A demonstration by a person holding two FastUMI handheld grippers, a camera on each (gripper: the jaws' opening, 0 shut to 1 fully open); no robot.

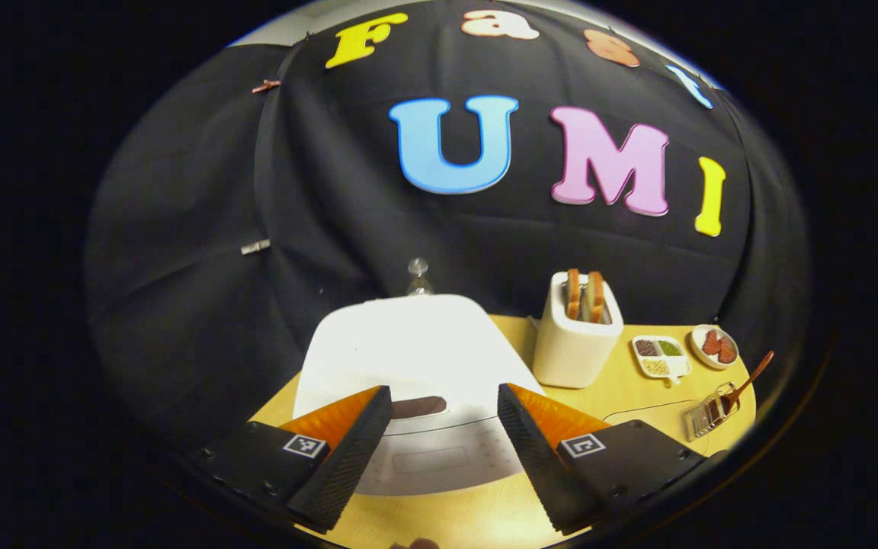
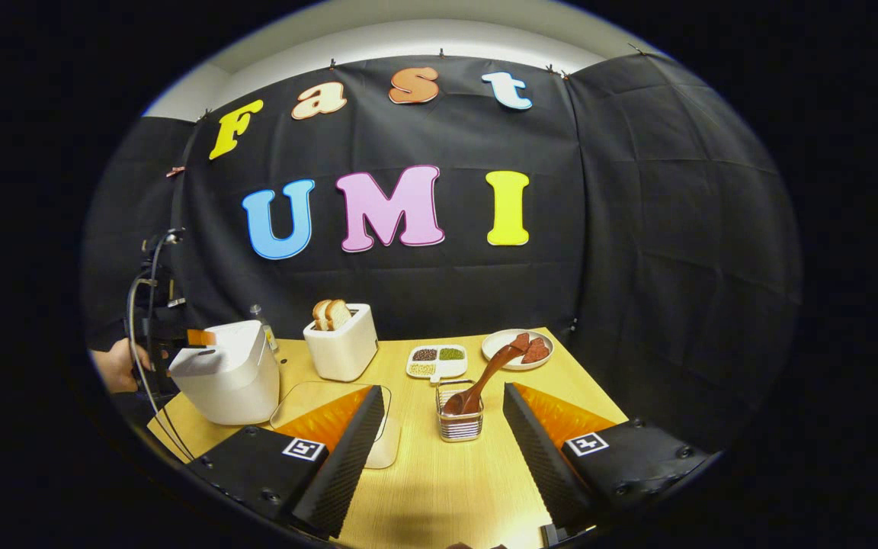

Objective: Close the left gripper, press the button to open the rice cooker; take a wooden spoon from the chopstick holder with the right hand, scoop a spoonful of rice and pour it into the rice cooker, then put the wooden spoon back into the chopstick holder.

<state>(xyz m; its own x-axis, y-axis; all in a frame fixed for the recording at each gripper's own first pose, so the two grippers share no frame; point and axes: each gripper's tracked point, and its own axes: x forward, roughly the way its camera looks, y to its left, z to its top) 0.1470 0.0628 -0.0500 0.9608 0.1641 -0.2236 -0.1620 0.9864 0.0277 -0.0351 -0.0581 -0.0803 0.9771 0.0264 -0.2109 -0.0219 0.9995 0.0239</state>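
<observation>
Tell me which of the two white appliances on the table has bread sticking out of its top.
The toaster, the smaller white box beside the divided dish, with two slices standing in its slots. The rice cooker, farther left, has a shut lid.

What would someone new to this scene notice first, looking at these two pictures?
Probably the white rice cooker, lid still down, looming right ahead of the open left gripper in the left gripper view. Next, in the right gripper view, the wooden spoon leaning out of the wire chopstick holder, straight ahead of the open right gripper. Behind them stands a white toaster with two slices of bread poking up.
</observation>
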